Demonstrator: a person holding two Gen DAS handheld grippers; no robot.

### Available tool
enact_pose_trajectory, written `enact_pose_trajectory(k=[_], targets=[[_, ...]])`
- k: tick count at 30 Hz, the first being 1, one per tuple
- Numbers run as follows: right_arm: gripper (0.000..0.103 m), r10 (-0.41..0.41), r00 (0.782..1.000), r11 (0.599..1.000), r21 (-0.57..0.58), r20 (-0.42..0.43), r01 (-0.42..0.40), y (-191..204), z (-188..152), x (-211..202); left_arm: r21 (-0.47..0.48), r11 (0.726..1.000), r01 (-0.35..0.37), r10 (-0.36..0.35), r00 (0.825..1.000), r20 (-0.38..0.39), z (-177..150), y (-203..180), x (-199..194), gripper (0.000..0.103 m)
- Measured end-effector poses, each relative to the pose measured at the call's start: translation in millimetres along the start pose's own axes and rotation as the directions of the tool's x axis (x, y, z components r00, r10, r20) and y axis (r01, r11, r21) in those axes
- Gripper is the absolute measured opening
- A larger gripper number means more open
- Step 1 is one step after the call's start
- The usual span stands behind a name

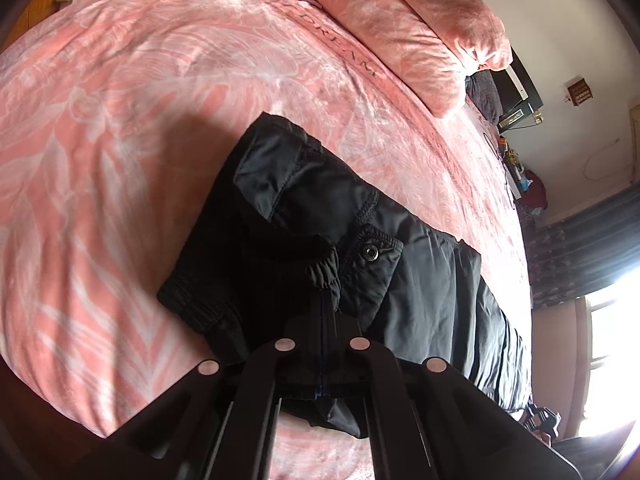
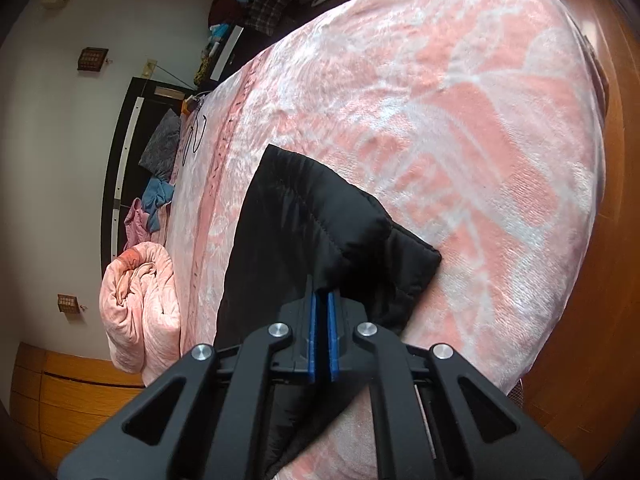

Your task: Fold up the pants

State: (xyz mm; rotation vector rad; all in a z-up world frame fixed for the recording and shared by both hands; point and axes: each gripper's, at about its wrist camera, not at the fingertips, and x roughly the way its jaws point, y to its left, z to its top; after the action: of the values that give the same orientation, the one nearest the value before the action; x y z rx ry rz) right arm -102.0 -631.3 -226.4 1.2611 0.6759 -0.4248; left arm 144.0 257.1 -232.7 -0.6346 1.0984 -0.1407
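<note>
Black padded pants (image 1: 420, 280) lie on a bed covered by a pink patterned blanket (image 1: 140, 120). The left wrist view shows the waist end, with an elastic waistband and a snap button (image 1: 370, 253). My left gripper (image 1: 326, 304) is shut on the waistband fabric, its fingers pressed together. In the right wrist view a quilted leg end of the pants (image 2: 320, 224) lies on the blanket (image 2: 460, 120). My right gripper (image 2: 322, 294) is shut on the edge of this leg, the blue pads (image 2: 312, 332) pinching the fabric at their tips.
A rolled pink quilt (image 2: 140, 308) lies by the dark headboard (image 2: 124, 152), with loose clothes (image 2: 158, 200) beside it. The same quilt (image 1: 420, 20) shows at the top of the left wrist view. Wooden floor (image 2: 612, 160) runs past the bed's edge. A bright window (image 1: 608, 320) is at the right.
</note>
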Motion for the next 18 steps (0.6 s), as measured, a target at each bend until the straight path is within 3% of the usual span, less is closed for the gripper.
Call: enact_pose_trajectory(k=[3,7,9,10,11,13,16,18], targets=[[0.004,-0.018,0.998,1.0,-0.015,-0.052,0.018,-12.9,-5.6,7.6,0.009,1.0,-0.011,0.011,1.0,0.003,6.8,1.9,-3.3,0.0],[0.011,0.036,0.998,0.999,-0.003,-0.045,-0.036,-13.2,-4.8,2.6,0.019,1.0,0.014,-0.015,1.0,0.015,3.4,2.7,-15.5,0.001],[0.017,0.027,0.998,0.999,-0.023,-0.052,-0.028,-8.6,-4.5,2.0,0.0,1.0,0.026,-0.026,0.999,0.034,-1.3,7.6,-21.6,0.022],[0.024,0.022,0.998,0.999,-0.028,-0.058,-0.024,-7.1,-5.0,2.7,-0.015,0.999,0.031,-0.031,0.999,0.042,-4.5,9.8,-24.5,0.048],[0.027,0.021,0.998,0.999,-0.03,-0.063,-0.022,-5.8,-5.5,3.1,-0.03,0.999,0.03,-0.028,0.998,0.055,-7.7,11.5,-27.0,0.068],[0.029,0.017,0.997,0.999,-0.032,-0.069,-0.019,-4.1,-6.8,3.4,-0.047,0.998,0.052,-0.048,0.995,0.088,-14.6,12.2,-33.1,0.073],[0.036,0.031,0.997,0.999,-0.022,-0.067,-0.032,-2.8,-9.2,1.9,-0.06,0.995,0.08,-0.076,0.994,0.076,-21.8,10.7,-30.1,0.075],[0.037,0.029,0.997,0.999,-0.023,-0.073,-0.031,-2.7,-10.6,3.7,-0.064,0.996,0.063,-0.059,0.997,0.058,-24.1,11.1,-21.5,0.075]])
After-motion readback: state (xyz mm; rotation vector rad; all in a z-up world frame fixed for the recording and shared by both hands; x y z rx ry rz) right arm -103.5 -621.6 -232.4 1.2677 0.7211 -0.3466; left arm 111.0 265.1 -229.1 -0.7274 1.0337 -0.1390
